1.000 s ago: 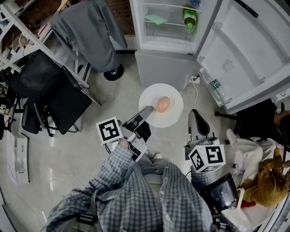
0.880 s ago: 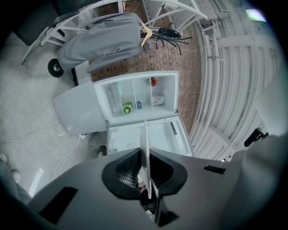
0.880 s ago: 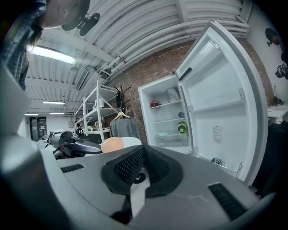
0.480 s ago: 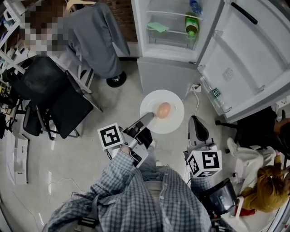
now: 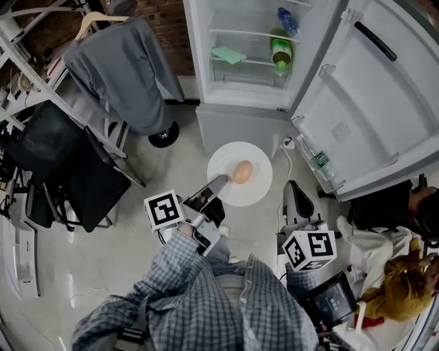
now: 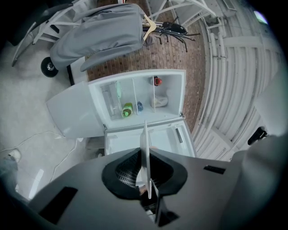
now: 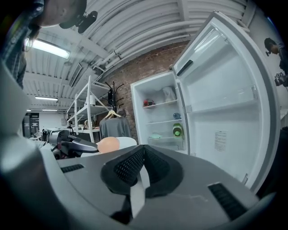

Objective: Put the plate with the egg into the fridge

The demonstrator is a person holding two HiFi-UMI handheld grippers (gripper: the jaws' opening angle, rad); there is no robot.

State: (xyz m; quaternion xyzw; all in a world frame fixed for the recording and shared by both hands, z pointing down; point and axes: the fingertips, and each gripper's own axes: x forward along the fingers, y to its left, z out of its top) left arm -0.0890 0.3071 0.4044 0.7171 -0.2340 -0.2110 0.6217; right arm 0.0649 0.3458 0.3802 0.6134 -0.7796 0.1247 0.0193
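Note:
A white plate [image 5: 255, 189] with a brown egg [image 5: 241, 171] on it hangs level above the floor, just in front of the open fridge [image 5: 243, 82]. My left gripper [image 5: 218, 182] is shut on the plate's near-left rim. In the left gripper view the plate [image 6: 145, 148] shows edge-on between the pads, with the fridge [image 6: 135, 87] straight beyond. My right gripper [image 5: 297, 197] hangs to the plate's right, shut and empty. In the right gripper view the right gripper [image 7: 143, 167] shows pads pressed together, with the egg [image 7: 108, 144] to its left.
The fridge door [image 5: 370, 103] stands swung wide at the right. On the shelves are a green bottle [image 5: 279, 51], a blue bottle [image 5: 288, 20] and a green cloth [image 5: 228, 53]. A grey jacket [image 5: 120, 65] on a rack and black chairs [image 5: 75, 161] stand left. A cable [image 5: 287, 147] lies by the fridge base.
The plate with the egg has come a little nearer the fridge, still held by the left gripper. More of the fridge interior shows. The right gripper stays shut beside it.

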